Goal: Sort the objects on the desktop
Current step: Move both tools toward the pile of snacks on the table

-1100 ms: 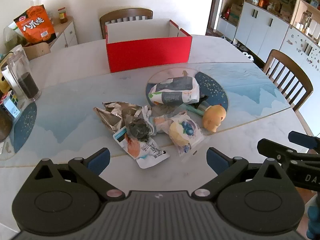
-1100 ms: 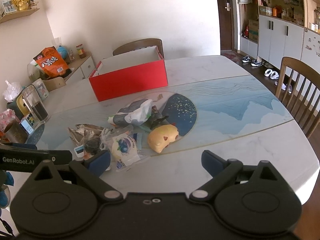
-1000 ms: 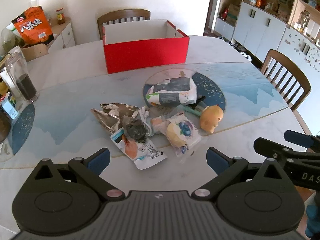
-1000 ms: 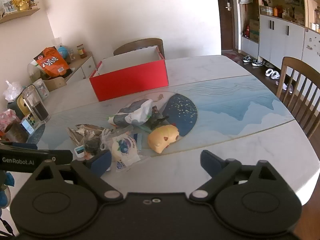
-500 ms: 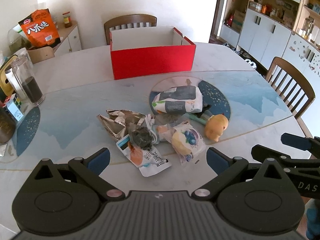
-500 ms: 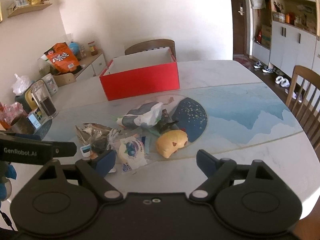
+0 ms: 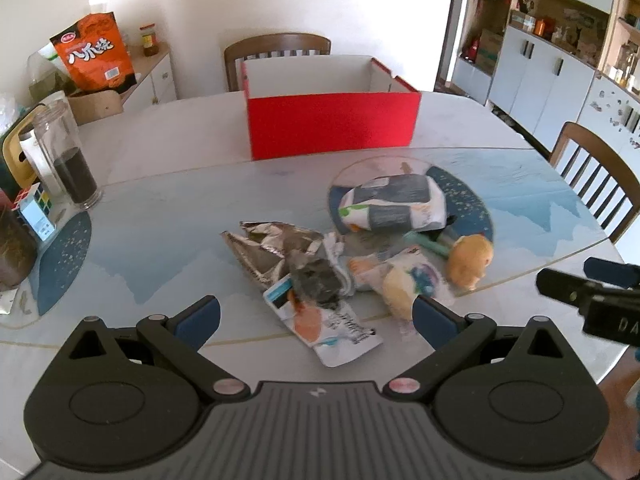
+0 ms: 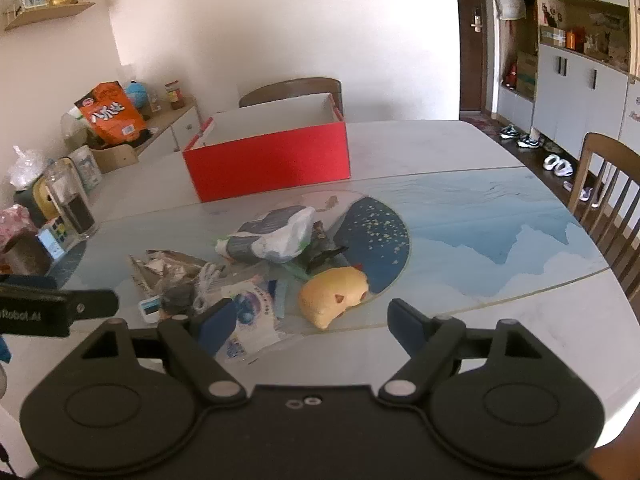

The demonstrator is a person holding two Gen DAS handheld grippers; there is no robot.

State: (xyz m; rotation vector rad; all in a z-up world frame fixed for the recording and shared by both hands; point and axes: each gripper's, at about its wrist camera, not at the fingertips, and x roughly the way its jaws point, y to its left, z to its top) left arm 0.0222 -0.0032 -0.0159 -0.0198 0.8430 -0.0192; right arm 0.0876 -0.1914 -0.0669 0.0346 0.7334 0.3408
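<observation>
A round marble table [image 7: 168, 148] holds a loose heap of clutter near its front edge: a crumpled foil wrapper [image 7: 272, 244], a white snack packet [image 7: 336, 330], a bagged bun [image 7: 404, 284], a grey-and-white pouch [image 7: 394, 206] and a yellow toy head [image 8: 334, 296]. Behind the heap stands an open red box [image 7: 332, 130], well apart from it. The left gripper [image 7: 316, 314] hovers above the packet, jaws spread, holding nothing. The right gripper [image 8: 310, 322] has been narrowing yet stays open and empty, near the toy head. A glass jar [image 7: 66, 160] stands far left.
</observation>
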